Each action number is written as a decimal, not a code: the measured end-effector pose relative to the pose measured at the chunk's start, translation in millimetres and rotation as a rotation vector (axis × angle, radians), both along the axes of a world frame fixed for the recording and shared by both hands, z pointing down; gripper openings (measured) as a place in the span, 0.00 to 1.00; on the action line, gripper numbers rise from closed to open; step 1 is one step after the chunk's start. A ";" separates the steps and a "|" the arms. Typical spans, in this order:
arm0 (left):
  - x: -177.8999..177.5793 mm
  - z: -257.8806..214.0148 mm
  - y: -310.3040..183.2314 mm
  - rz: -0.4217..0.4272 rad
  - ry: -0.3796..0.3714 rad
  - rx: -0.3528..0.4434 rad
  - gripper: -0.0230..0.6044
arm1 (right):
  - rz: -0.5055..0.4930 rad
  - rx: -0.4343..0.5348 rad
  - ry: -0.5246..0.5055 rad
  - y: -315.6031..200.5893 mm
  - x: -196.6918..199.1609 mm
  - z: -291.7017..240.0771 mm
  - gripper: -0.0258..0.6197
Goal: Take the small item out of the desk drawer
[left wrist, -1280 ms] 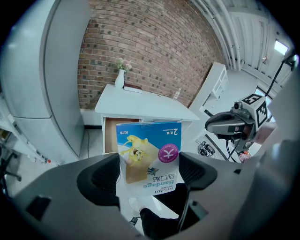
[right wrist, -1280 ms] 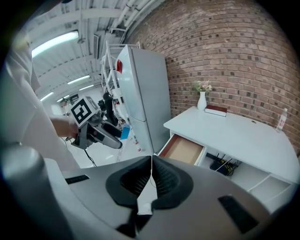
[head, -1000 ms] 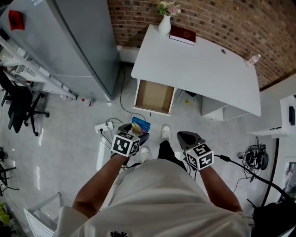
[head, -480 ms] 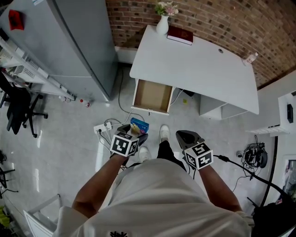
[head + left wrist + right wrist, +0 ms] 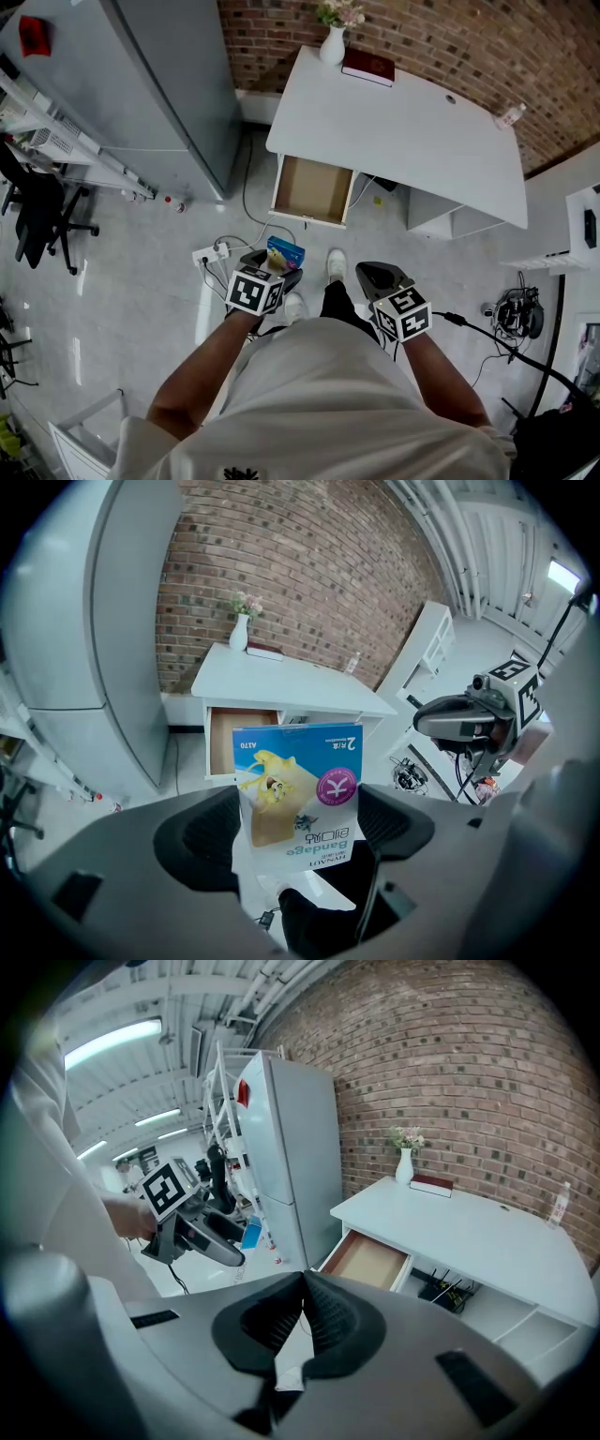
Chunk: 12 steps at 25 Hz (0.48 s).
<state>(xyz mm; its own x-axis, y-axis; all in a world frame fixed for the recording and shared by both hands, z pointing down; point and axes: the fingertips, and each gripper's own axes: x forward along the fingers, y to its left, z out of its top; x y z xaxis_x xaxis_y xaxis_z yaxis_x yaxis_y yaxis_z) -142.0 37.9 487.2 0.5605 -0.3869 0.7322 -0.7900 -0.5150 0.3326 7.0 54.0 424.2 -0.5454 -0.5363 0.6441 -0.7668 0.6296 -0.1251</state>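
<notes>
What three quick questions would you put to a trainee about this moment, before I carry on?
1. True or false: the desk drawer is pushed shut.
2. What are the left tongs clamped on? A, a red book. B, a blue bandage packet. C, a vase.
3. Fill in the word: the right tongs are ____, with nothing between them.

Key: 1 false, it stands open. 2 B. 3 shut.
</notes>
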 end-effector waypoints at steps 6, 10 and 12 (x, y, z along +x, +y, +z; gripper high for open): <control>-1.5 3.7 -1.2 -0.007 0.007 -0.006 0.66 | -0.012 -0.008 0.001 -1.9 -4.4 1.6 0.09; -0.6 5.3 -4.5 -0.014 0.010 -0.012 0.66 | -0.016 -0.018 0.003 -4.2 -4.7 4.1 0.09; -0.9 5.3 -5.8 -0.017 0.009 -0.015 0.66 | -0.019 -0.023 0.004 -5.9 -5.9 5.5 0.09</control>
<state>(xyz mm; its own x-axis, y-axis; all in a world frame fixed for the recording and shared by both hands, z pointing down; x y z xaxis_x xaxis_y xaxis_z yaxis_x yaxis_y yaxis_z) -142.9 32.1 492.5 0.5608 -0.3854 0.7328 -0.7954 -0.4963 0.3478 1.1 48.2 429.7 -0.5527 -0.5109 0.6584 -0.7554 0.6407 -0.1370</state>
